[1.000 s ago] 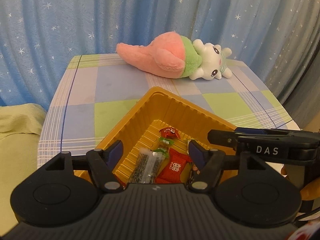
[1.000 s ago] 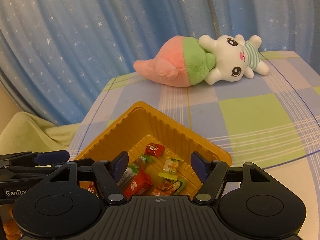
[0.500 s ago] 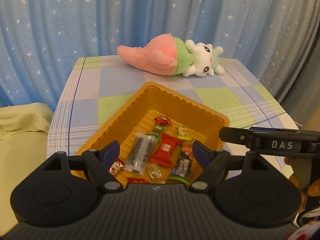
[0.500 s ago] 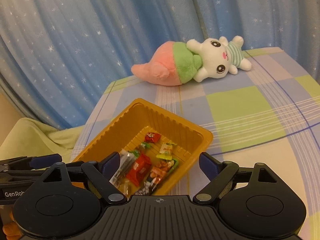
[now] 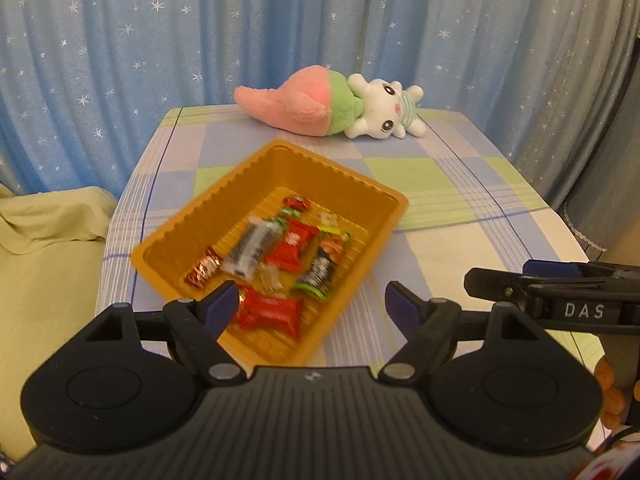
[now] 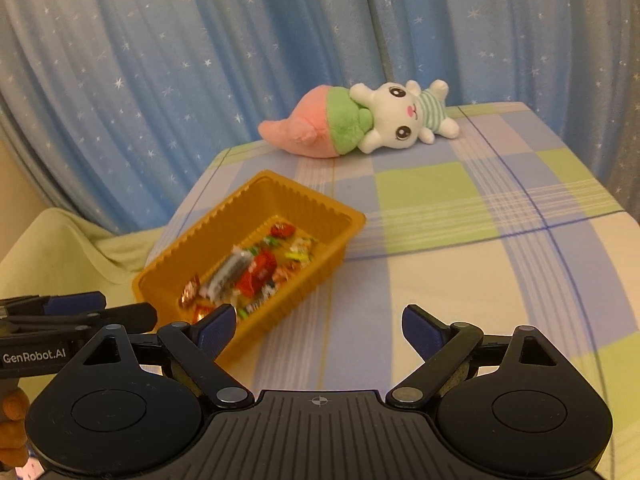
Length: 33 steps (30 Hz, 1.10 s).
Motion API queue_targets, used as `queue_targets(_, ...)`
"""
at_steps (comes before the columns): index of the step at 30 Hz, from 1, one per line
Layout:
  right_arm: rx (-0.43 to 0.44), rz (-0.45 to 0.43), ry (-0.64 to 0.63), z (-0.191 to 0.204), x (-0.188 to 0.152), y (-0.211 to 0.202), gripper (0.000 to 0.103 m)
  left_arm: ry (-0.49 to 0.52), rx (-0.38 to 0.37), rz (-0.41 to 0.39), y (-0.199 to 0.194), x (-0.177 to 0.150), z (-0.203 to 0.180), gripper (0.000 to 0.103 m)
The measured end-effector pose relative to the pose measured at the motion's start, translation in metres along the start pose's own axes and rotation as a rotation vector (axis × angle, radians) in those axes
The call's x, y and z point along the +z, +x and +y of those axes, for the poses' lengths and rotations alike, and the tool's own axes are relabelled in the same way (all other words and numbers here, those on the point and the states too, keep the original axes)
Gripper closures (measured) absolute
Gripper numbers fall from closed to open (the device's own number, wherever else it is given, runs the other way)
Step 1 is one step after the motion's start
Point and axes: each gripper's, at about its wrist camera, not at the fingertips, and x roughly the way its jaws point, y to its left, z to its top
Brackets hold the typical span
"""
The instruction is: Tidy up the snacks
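Note:
An orange plastic tray point(image 5: 344, 165) sits on the checked tablecloth and holds several wrapped snacks point(image 5: 289, 245), red, silver and dark. My left gripper point(image 5: 313, 300) hovers open over the tray's near corner with nothing between its fingers. In the right wrist view the tray point(image 6: 320, 197) lies ahead to the left with the snacks point(image 6: 256, 273) inside. My right gripper point(image 6: 318, 322) hangs over bare tablecloth to the right of the tray. Its jaws are opening and hold nothing. Each gripper's fingers point(image 5: 504, 283) show at the edge of the other's view.
A pink, green and white plush toy point(image 5: 332, 110) point(image 6: 360, 124) lies at the table's far edge before a blue starred curtain point(image 5: 200, 40). A pale green cloth point(image 5: 48, 240) lies beyond the table's left edge. Bare tablecloth point(image 6: 460, 260) spreads right of the tray.
Both grippers have drawn back and slightly up from the tray, which now shows whole. Both sets of jaws stand wider than before, the right most of all.

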Motion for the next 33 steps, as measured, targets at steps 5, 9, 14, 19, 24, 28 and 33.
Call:
queue_targets(5,-0.004,0.016,-0.02,-0.008,-0.026,-0.031,0.013,-0.014,0.001,0.016,-0.019,-0.027,-0.024,0.024)
queue_targets(9,-0.007,0.033,-0.019,-0.019,-0.046,-0.053,0.013,-0.014,0.01,0.034,-0.033,-0.048,-0.041,0.024)
queue_targets(14,-0.015,0.051,-0.015,-0.03,-0.07,-0.08,0.013,-0.006,0.024,0.046,-0.048,-0.073,-0.06,0.024)
queue_targets(19,-0.025,0.065,-0.013,-0.042,-0.094,-0.104,0.013,0.004,0.032,0.062,-0.06,-0.096,-0.078,0.024)
queue_targets(24,-0.033,0.075,-0.008,-0.05,-0.113,-0.123,0.013,0.015,0.027,0.079,-0.069,-0.115,-0.095,0.024)
queue_targets(28,-0.042,0.077,-0.001,-0.056,-0.125,-0.136,0.013,0.029,0.023,0.089,-0.074,-0.126,-0.107,0.024)
queue_targets(33,-0.051,0.083,0.008,-0.064,-0.135,-0.145,0.013,0.04,0.018,0.091,-0.08,-0.133,-0.119,0.024)
